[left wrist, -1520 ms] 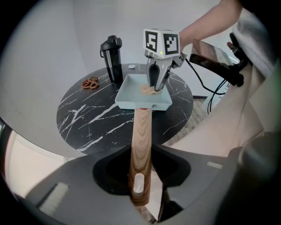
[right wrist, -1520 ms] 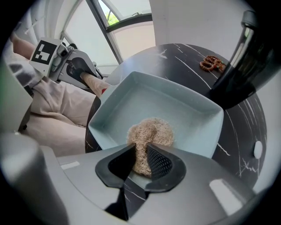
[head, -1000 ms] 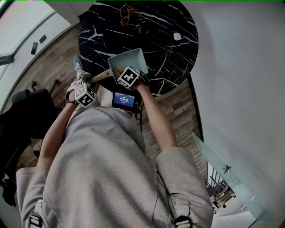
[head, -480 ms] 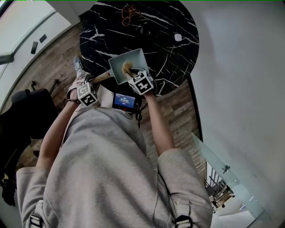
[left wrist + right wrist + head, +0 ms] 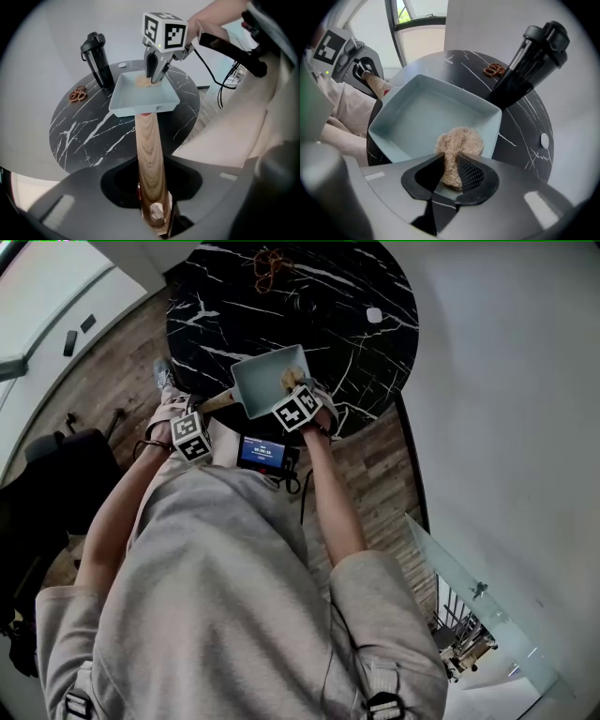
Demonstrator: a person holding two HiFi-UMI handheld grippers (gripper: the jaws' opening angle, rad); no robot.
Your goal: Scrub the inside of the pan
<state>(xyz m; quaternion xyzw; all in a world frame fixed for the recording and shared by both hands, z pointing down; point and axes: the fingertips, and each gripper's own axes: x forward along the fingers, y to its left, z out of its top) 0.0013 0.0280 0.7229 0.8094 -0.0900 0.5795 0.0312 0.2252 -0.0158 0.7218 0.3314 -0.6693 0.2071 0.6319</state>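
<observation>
Left forearm point(image 5: 117, 512) and right forearm point(image 5: 333, 493) stretch bare ahead of the body, both grippers pointing steeply down; the left gripper point(image 5: 152, 211), its jaws having just been closing, clamps the wooden pan handle point(image 5: 147, 145) that runs out between them; the right gripper point(image 5: 451, 169), held further forward, pinches a tan scrub pad point(image 5: 459, 143) between narrow-set jaws, marker cube uppermost.

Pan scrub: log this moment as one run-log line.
left hand-held gripper: jaws just closed further on wooden handle | right hand-held gripper: shut on scrub pad inside pan, near its rim
</observation>
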